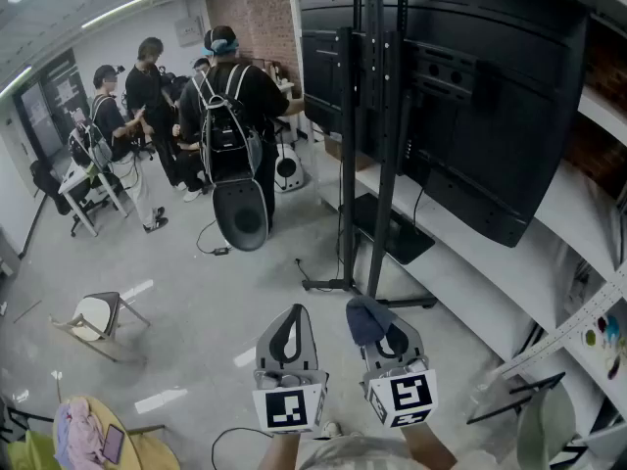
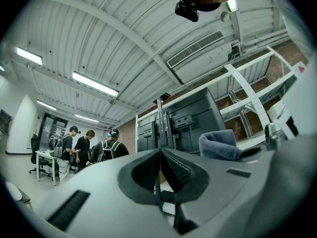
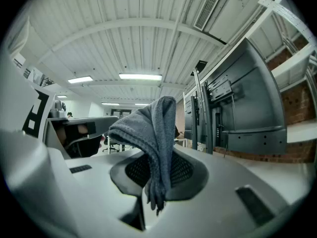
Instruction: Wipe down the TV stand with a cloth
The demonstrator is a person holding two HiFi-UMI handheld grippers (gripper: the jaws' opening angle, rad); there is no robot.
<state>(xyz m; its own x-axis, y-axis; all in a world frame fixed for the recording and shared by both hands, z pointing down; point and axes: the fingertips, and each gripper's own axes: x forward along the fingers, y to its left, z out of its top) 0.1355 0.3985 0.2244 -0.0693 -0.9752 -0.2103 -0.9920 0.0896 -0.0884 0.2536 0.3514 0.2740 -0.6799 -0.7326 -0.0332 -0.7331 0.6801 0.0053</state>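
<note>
A black TV stand (image 1: 375, 145) on a floor base holds a large dark TV (image 1: 470, 96) seen from behind; it also shows in the left gripper view as the TV stand (image 2: 161, 128) and in the right gripper view as the TV stand (image 3: 203, 113). My right gripper (image 1: 377, 319) is shut on a grey-blue cloth (image 1: 364, 321), which drapes over the jaws as the cloth (image 3: 151, 138). My left gripper (image 1: 291, 318) is shut with nothing between its jaws, left of the right one. Both are held low, short of the stand's base (image 1: 367, 290).
Several people (image 1: 220, 96) stand at the back left by a desk (image 1: 83, 179). A tipped chair (image 1: 96, 316) lies on the floor at left. White shelving (image 1: 578, 204) runs along the right wall behind the TV. A black speaker-like object (image 1: 241, 213) stands near the people.
</note>
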